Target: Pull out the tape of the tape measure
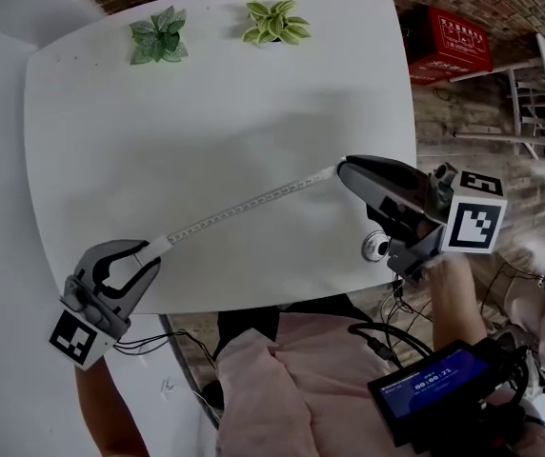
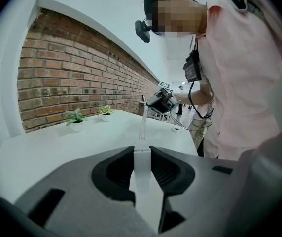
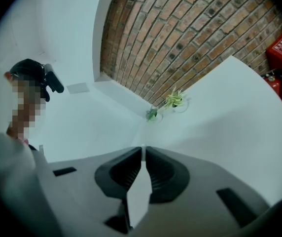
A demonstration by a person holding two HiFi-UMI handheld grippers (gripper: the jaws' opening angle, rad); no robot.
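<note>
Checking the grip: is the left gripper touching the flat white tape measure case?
Touching. The left gripper view shows the left gripper clamping both sides of the flat white tape measure case, no gap.

Tape (image 1: 244, 203) across bare tabletop (image 1: 206, 112), plants (image 1: 158, 36) at far edge

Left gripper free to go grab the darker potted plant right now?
Probably not yet. The table between the left gripper and the darker plant is bare, but that gripper's jaws are shut on the tape measure's white end, with the tape stretched to the right gripper.
</note>
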